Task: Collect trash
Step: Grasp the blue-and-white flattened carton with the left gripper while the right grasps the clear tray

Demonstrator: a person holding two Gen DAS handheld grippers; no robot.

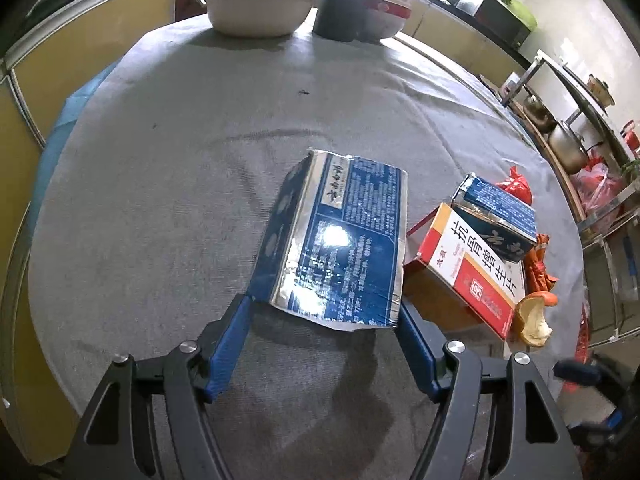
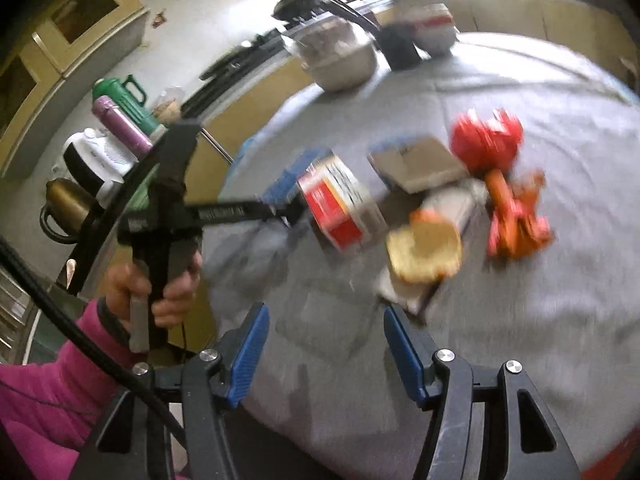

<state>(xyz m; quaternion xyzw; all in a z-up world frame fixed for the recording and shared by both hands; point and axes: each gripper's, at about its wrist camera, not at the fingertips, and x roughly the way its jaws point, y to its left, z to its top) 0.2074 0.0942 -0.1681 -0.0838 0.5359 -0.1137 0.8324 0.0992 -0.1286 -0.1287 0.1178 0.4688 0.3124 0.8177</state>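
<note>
Left wrist view: the left tool points down at a round desk covered in coarse grey cloth. Its ribbed blue pads are pinching the near end of a flattened blue carton, a glossy foil-edged box with white print, one pad on each side edge. To the right lie a red and white cardboard box, a smaller blue box leaning on it, a curled piece of orange peel and crinkled red plastic. At the far edge stand a white bowl and a dark cup.

Right wrist view, blurred: the right tool hangs over the grey cloth with its blue pads spread, nothing between them. Ahead lies the peel, the red and white box and an orange wrapper. A hand in a pink fleece sleeve grips the left tool's handle.
</note>
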